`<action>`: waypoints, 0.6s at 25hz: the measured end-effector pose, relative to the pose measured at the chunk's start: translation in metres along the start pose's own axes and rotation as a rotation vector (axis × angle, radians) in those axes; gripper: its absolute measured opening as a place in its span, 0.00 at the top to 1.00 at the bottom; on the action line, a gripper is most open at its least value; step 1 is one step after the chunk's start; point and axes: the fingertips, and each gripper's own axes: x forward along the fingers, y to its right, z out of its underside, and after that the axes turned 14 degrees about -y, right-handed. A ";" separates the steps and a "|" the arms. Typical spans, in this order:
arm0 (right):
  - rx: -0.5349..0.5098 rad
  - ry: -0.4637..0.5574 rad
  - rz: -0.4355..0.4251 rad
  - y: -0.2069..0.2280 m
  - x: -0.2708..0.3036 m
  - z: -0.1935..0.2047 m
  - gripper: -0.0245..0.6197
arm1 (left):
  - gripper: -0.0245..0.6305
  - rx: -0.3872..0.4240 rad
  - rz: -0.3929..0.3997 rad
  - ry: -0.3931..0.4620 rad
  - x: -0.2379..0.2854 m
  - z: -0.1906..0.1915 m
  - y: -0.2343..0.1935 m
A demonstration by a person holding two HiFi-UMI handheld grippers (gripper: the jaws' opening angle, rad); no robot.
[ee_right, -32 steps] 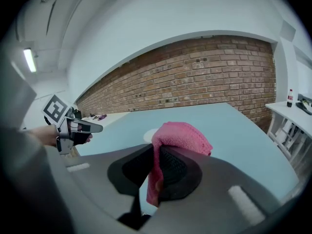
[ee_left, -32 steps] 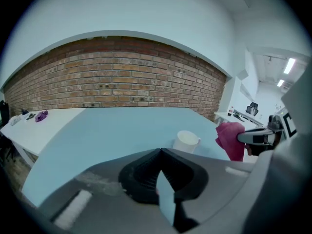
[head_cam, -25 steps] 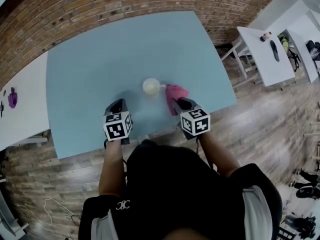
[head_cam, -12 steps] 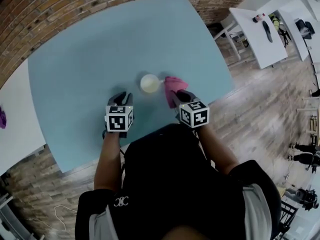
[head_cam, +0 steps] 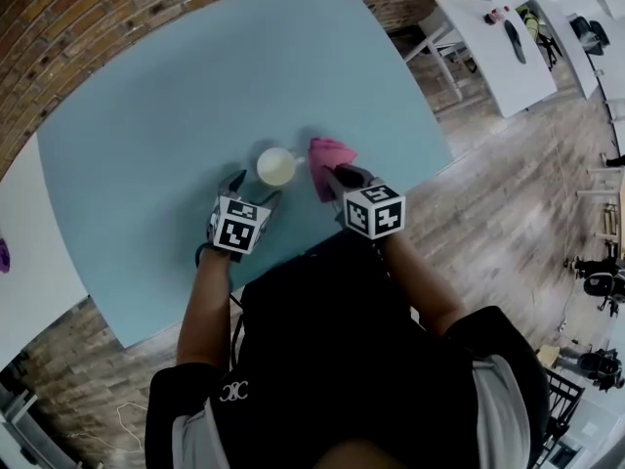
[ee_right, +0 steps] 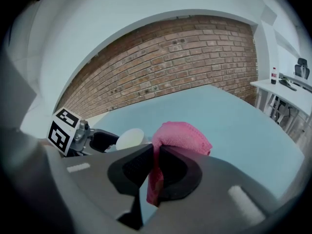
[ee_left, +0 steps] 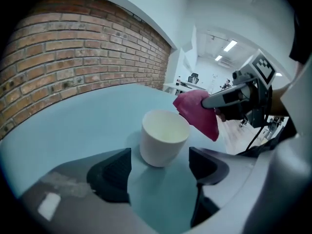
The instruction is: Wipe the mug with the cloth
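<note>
Mug point(ee_left: 163, 138), handle hidden, faces left gripper point(ee_left: 160, 159), jaws just opened; right gripper point(ee_right: 156, 155) pinches cloth point(ee_right: 183, 135).

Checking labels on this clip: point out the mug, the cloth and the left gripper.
mug point(ee_left: 158, 150), left gripper view, its outer wall
cloth point(ee_right: 183, 135), right gripper view, its bunched top
left gripper point(head_cam: 252, 192), head view, midway between its fingertips

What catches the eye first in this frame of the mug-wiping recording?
A pink cloth is pinched in the right gripper, just beside a white mug on the blue table. The left gripper sits close before the mug, its jaws just opened wide, the mug just ahead, untouched.
</note>
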 end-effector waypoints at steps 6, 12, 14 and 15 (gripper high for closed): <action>-0.040 -0.007 -0.090 -0.019 0.004 -0.018 0.90 | 0.25 0.027 -0.001 -0.026 0.019 -0.004 0.007; -0.019 -0.039 -0.140 -0.025 0.010 -0.023 0.90 | 0.24 0.040 -0.041 -0.016 0.029 -0.012 0.008; -0.027 -0.052 -0.141 -0.027 0.013 -0.020 0.90 | 0.24 0.043 -0.054 -0.011 0.032 -0.014 0.007; -0.032 -0.058 -0.142 -0.028 0.015 -0.019 0.90 | 0.24 0.045 -0.062 -0.009 0.032 -0.015 0.006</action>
